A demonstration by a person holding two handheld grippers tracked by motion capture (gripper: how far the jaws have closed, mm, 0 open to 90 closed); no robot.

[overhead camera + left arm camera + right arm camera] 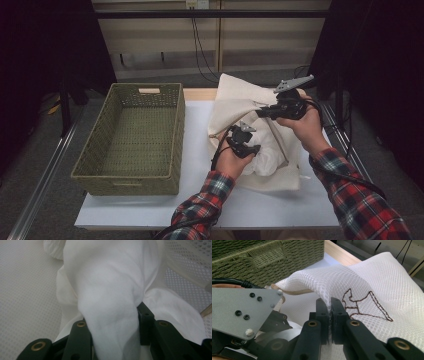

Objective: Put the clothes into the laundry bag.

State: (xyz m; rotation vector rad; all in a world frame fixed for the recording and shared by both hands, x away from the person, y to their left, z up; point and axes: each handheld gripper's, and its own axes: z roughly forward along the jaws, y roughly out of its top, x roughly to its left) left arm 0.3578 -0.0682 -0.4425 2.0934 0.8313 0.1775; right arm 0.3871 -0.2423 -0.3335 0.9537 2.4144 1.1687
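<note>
**Ana:** Plaid sleeves come up from the bottom edge of the high view, nearest the lens. Going left to right: the green woven basket [131, 137] sits at the left of the white table [200, 150], with nothing in it that I can see. Right of centre is the left gripper [248, 148], and at the upper right the right gripper [264, 113].

**Ben:** What does each one have?

**Ana:** In the left gripper view the jaws stand partly apart with a thick fold of white cloth [110, 302] bunched between them; they look to be pinching it, loosely. In the right gripper view the jaws are pressed together on a raised ridge of the white mesh laundry bag [367, 282], just left of its brown stitched mark [362, 305].

**Ben:** So where does the cloth lie from the bag?

**Ana:** The bag [250, 105] lies at the right of the table, running from lower right up to the top centre of the high view. The cloth [262, 162] is at its lower end, below and slightly left of the right gripper, just beside the bag's tan edge band. I cannot tell how far inside it is.

**Ben:** And the hands?

**Ana:** The left hand [231, 161] is nearer the cloth, wrist bent, gripper pointing rightward into the bundle. The right hand [306, 126] is higher, gripper roughly level and pointing left, lifting the mesh. I'd judge the next move turns on that lifted layer: the cloth goes under it, or comes out.
</note>
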